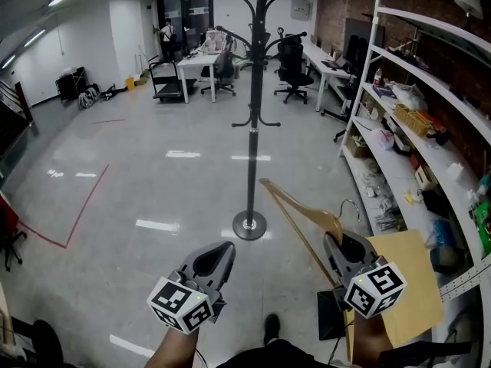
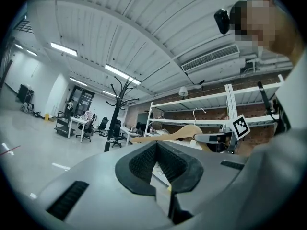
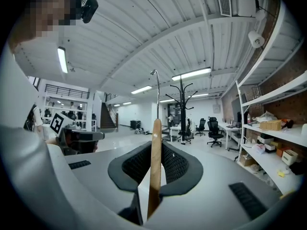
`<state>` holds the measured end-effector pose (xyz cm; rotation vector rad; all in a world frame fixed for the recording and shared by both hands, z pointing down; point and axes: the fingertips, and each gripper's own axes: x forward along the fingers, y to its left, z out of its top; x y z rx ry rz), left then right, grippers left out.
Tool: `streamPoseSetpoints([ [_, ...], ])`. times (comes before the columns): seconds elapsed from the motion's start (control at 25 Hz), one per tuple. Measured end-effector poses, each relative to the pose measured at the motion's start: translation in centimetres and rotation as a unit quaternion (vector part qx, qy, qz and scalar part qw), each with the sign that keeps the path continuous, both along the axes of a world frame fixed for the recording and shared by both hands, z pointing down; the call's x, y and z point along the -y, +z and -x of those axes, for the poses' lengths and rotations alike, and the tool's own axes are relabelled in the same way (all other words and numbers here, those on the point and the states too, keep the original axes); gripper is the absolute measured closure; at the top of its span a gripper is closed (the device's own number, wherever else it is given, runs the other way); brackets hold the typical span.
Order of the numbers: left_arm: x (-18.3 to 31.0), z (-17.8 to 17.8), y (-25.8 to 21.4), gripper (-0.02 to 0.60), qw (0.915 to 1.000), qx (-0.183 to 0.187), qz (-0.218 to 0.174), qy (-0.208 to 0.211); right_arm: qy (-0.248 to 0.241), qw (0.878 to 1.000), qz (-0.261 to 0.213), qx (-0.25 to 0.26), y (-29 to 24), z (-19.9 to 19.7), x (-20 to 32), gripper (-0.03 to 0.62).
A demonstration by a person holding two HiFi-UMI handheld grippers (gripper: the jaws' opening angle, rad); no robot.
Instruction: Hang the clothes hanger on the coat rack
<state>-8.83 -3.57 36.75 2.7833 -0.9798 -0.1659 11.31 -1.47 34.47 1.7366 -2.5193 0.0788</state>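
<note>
A tall black coat rack (image 1: pixel 252 129) stands on the grey floor ahead of me, its round base (image 1: pixel 249 225) just beyond both grippers. My right gripper (image 1: pixel 343 250) is shut on the body of a wooden clothes hanger (image 1: pixel 295 209), which slants up and to the left with its metal hook (image 1: pixel 353 205) pointing right. In the right gripper view the hanger (image 3: pixel 155 166) stands upright between the jaws of the right gripper (image 3: pixel 154 150), with the rack (image 3: pixel 181 109) behind it. My left gripper (image 1: pixel 219 261) is shut and holds nothing; its own view (image 2: pixel 157 147) shows the hanger (image 2: pixel 177 132) to its right.
White shelving (image 1: pixel 430 129) full of boxes and tools runs along the right wall. A cardboard sheet (image 1: pixel 410 282) leans by my right arm. Desks and office chairs (image 1: pixel 222 60) stand at the back, with a person (image 1: pixel 166 37) far off.
</note>
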Motion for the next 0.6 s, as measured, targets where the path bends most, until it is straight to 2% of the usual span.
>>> streamPoseSetpoints([
  [0.36, 9.7, -6.0, -2.8, 0.581, 0.9992, 0.014, -0.031, -0.023, -0.049, 0.998, -0.028, 0.001, -2.1, -4.7, 10.9, 0.537],
  [0.6, 14.0, -8.8, -2.7, 0.581, 0.9989, 0.018, -0.027, -0.033, -0.079, 0.997, -0.026, -0.006, -2.1, -6.8, 15.8, 0.537],
])
